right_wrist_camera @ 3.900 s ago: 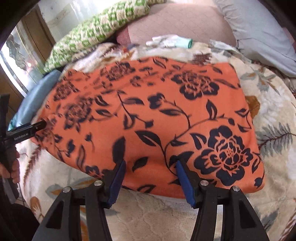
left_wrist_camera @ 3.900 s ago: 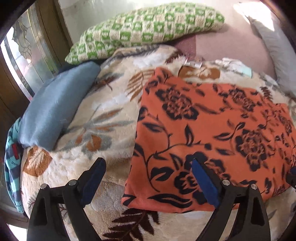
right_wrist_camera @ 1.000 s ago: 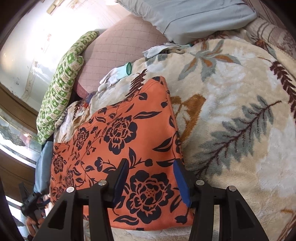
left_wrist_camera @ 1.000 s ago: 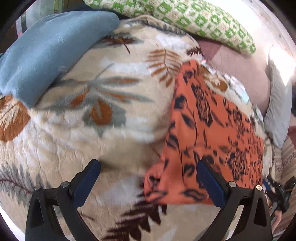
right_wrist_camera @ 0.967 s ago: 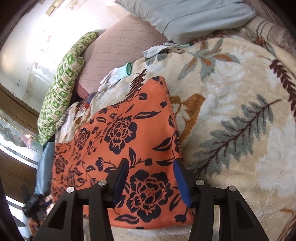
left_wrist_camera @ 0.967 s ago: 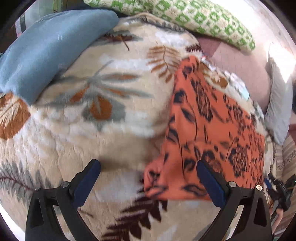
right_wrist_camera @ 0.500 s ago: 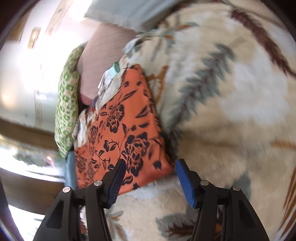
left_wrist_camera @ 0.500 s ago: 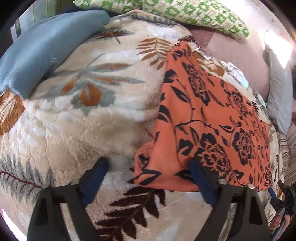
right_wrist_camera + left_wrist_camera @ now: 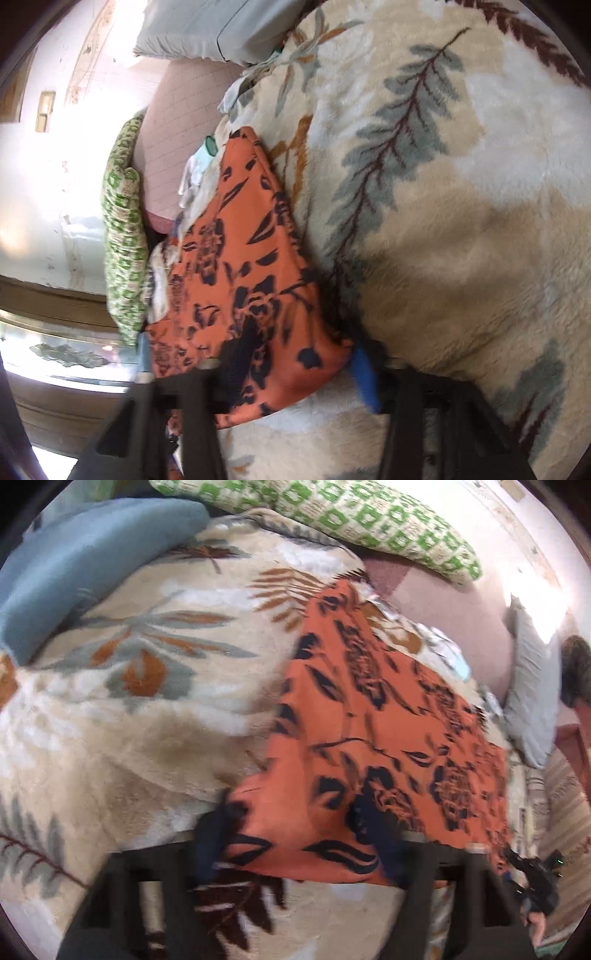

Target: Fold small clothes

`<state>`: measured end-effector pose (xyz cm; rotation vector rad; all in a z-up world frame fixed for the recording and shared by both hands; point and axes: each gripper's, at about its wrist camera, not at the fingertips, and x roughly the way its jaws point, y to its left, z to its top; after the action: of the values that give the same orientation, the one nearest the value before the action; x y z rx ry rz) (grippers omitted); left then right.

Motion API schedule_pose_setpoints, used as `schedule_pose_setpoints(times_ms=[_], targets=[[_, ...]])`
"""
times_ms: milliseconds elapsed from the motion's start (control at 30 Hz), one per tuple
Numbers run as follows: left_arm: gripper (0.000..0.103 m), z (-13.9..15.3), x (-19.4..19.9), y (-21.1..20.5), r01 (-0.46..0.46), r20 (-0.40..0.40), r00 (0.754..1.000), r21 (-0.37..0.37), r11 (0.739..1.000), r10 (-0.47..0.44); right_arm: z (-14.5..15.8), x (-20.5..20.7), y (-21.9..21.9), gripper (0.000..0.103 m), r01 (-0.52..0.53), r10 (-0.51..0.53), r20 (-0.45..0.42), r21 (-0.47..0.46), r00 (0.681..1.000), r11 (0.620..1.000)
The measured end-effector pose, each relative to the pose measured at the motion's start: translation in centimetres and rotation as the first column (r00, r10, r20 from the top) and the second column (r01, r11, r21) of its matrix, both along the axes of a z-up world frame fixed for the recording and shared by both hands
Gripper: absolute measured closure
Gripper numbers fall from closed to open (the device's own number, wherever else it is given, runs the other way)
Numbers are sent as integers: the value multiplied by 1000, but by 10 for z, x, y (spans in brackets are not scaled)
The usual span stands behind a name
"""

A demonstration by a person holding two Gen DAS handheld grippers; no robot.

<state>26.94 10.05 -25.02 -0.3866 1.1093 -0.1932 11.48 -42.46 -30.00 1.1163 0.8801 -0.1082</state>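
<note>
Orange floral garment (image 9: 373,738) lies flat on the bed blanket (image 9: 122,716). Left tongs (image 9: 295,843) and right tongs (image 9: 295,363) both open, straddling its near corners. Step: grasping; next, pinch both corners together.

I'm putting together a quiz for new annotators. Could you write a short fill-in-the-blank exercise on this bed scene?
1. The orange garment is printed with ____ flowers.
2. The orange garment lies spread on a leaf-patterned ____.
3. The pillow by the wall is checked in white and ____.
4. The jaws of the left gripper stand ____, one at each side of the garment's near corner.

Missing words: black; blanket; green; open
</note>
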Motion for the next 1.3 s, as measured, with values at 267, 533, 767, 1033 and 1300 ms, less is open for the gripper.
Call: schedule_pose_setpoints(times_ms=[267, 533, 767, 1033, 1300], targets=[[76, 0, -8, 7, -36, 12, 999, -84, 996, 37, 19, -2, 4, 83, -8, 14, 66, -83, 998, 996], [78, 10, -26, 12, -52, 31, 998, -129, 990, 57, 49, -29, -3, 93, 59, -37, 156, -138, 987, 989], [79, 7, -43, 21, -65, 15, 998, -145, 987, 68, 52, -62, -8, 96, 93, -79, 167, -77, 983, 993], [79, -2, -43, 23, -71, 17, 997, -165, 984, 75, 30, -60, -13, 59, 75, -86, 117, 96, 989, 993], [78, -3, -39, 20, -71, 10, 997, -145, 987, 73, 20, -40, -3, 31, 58, -64, 97, 64, 993, 996]])
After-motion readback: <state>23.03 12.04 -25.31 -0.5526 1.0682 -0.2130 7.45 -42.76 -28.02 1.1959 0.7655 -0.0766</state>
